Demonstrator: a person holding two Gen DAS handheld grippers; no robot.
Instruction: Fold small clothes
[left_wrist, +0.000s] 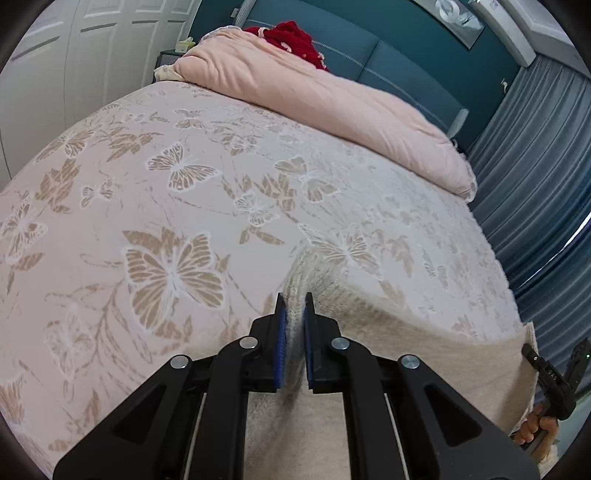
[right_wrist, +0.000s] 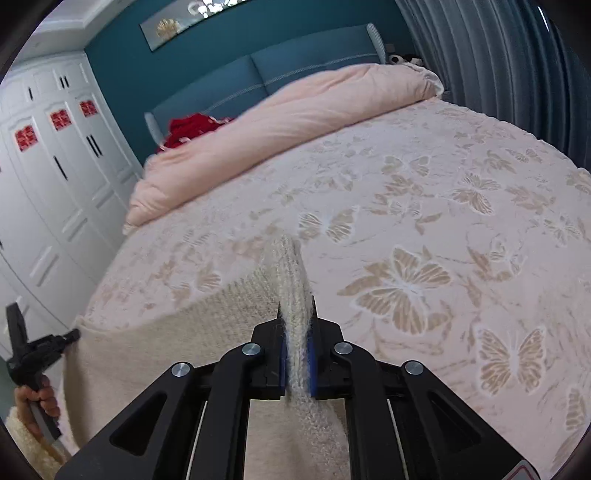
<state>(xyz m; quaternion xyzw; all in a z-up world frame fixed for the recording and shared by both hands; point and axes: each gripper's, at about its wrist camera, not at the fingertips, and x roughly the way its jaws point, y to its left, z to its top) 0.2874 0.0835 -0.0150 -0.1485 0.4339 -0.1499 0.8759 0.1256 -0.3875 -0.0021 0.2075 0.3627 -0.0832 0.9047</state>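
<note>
A cream knitted garment (left_wrist: 424, 343) is stretched between both grippers above a bed with a pink butterfly-patterned cover (left_wrist: 166, 177). My left gripper (left_wrist: 294, 297) is shut on one ribbed corner of the knit, which bunches up between its blue pads. My right gripper (right_wrist: 295, 308) is shut on the opposite corner of the same garment (right_wrist: 177, 332), the ribbed edge pinched between its pads. Each wrist view catches the other gripper at the far end of the cloth: the right one (left_wrist: 554, 373) at the lower right, the left one (right_wrist: 33, 350) at the lower left, with a hand on the handle.
A folded pink duvet (left_wrist: 332, 103) lies across the head of the bed, with a red garment (left_wrist: 295, 37) behind it against the blue headboard (right_wrist: 295, 70). White wardrobe doors (right_wrist: 48, 184) stand on one side and grey-blue curtains (left_wrist: 535, 177) on the other.
</note>
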